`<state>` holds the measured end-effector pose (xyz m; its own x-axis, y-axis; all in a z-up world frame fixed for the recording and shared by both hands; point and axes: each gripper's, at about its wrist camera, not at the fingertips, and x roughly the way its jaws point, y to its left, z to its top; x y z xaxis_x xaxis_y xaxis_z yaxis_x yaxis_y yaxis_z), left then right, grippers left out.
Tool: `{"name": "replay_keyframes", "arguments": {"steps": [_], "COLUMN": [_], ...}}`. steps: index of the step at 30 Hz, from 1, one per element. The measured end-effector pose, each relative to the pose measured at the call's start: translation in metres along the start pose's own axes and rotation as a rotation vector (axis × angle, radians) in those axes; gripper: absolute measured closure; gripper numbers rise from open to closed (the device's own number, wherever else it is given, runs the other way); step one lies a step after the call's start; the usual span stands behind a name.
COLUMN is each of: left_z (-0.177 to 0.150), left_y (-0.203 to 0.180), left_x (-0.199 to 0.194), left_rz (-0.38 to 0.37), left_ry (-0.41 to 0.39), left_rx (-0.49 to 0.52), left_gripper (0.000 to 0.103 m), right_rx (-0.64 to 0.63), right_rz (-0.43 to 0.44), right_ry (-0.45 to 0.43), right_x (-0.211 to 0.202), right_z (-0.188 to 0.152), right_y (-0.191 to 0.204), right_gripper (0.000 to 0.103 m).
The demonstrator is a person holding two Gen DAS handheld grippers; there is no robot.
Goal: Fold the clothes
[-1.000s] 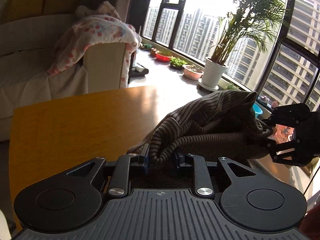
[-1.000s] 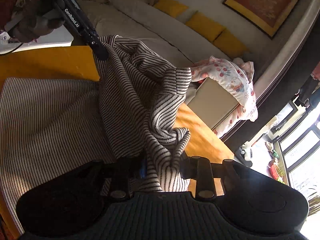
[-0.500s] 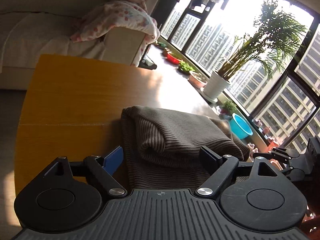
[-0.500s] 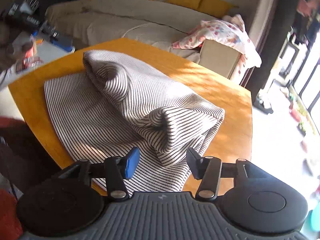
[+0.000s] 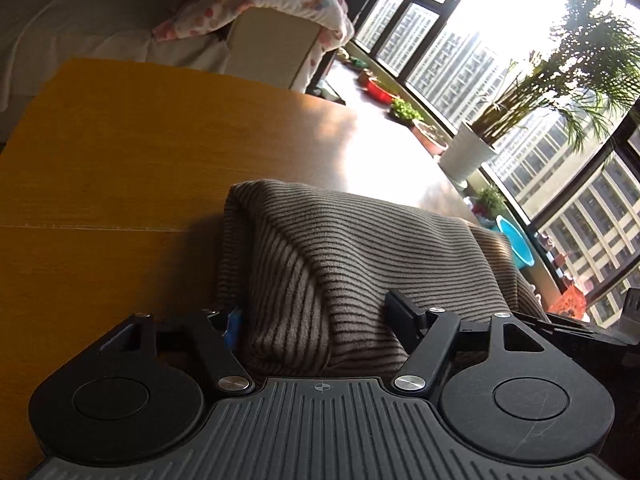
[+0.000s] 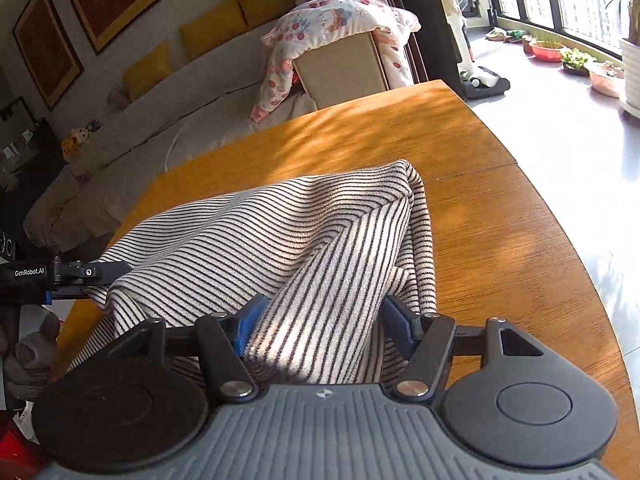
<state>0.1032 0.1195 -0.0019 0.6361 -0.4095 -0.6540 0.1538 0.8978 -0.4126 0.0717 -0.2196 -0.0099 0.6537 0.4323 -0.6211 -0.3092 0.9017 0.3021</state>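
Note:
A striped knit garment point(image 5: 360, 240) lies folded in a thick bundle on the wooden table point(image 5: 120, 160). My left gripper point(image 5: 316, 320) is closing on the bundle's near fold, and its pads touch the cloth on both sides. In the right wrist view the same garment point(image 6: 280, 232) spreads across the table point(image 6: 500, 220). My right gripper point(image 6: 324, 320) is closing on a raised fold that fills the gap between its blue pads. The left gripper's fingers point(image 6: 68, 276) show at the garment's far left edge in that view.
A sofa with yellow cushions point(image 6: 208, 28) runs behind the table. A floral quilt point(image 6: 332, 20) hangs over a cardboard box point(image 6: 340, 68). Potted plants point(image 5: 468, 152) and a blue basin point(image 5: 516, 240) stand by the window. The table's curved edge point(image 6: 576, 248) is close on the right.
Both grippers held lifted cloth, let it drop onto the table as a bundle with jaws wide, then sank and closed in on the bundle's near folds. The right wrist rolled strongly.

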Motion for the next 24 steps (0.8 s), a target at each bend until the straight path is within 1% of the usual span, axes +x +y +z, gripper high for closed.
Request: {"name": "replay_keyframes", "arguments": {"steps": [1, 2, 3, 6, 9, 12, 14, 16, 17, 18, 19, 20, 21, 24], "left_z": [0.001, 0.003, 0.005, -0.005, -0.017, -0.038, -0.052, -0.063, -0.066, -0.069, -0.069, -0.067, -0.065, -0.058], "left_y": [-0.005, -0.011, -0.017, -0.031, -0.044, -0.04, -0.031, -0.021, -0.019, -0.016, -0.015, -0.016, -0.018, -0.022], "left_x": [-0.005, -0.015, -0.026, -0.054, -0.083, -0.085, -0.074, -0.058, -0.054, -0.05, -0.051, -0.055, -0.061, -0.077], "left_rz": [0.014, 0.02, 0.023, -0.008, -0.042, -0.072, -0.06, -0.011, 0.005, 0.019, 0.026, 0.035, 0.046, 0.075], "left_ry": [-0.014, -0.037, -0.062, -0.091, -0.117, -0.078, -0.035, 0.011, 0.016, 0.018, 0.013, 0.003, -0.012, -0.062], "left_rx": [0.028, 0.057, 0.086, 0.128, 0.167, 0.148, 0.13, 0.12, 0.125, 0.132, 0.14, 0.151, 0.161, 0.179], "left_gripper": [0.067, 0.075, 0.078, 0.078, 0.078, 0.078, 0.077, 0.074, 0.072, 0.064, 0.059, 0.058, 0.055, 0.053], "right_rx": [-0.031, -0.055, -0.076, -0.132, -0.124, -0.117, -0.136, -0.165, -0.18, -0.202, -0.228, -0.252, -0.274, -0.33], "right_rz": [0.001, 0.002, 0.013, 0.052, 0.088, 0.113, 0.098, 0.055, 0.031, 0.006, -0.012, -0.027, -0.04, -0.07], "right_ry": [-0.015, -0.031, -0.045, -0.095, -0.099, -0.09, -0.063, -0.032, -0.016, -0.01, -0.02, -0.035, -0.048, -0.091], "right_x": [-0.003, -0.008, -0.015, -0.047, -0.068, -0.084, -0.08, -0.067, -0.06, -0.054, -0.052, -0.053, -0.056, -0.069], "right_z": [0.003, 0.007, 0.011, 0.022, 0.018, 0.01, -0.005, -0.024, -0.034, -0.042, -0.045, -0.047, -0.045, -0.034], "right_y": [0.004, 0.007, 0.011, 0.02, 0.018, 0.016, 0.015, 0.015, 0.016, 0.017, 0.018, 0.019, 0.021, 0.027], "right_gripper": [0.072, 0.076, 0.08, 0.081, 0.081, 0.08, 0.08, 0.078, 0.075, 0.069, 0.065, 0.058, 0.052, 0.045]}}
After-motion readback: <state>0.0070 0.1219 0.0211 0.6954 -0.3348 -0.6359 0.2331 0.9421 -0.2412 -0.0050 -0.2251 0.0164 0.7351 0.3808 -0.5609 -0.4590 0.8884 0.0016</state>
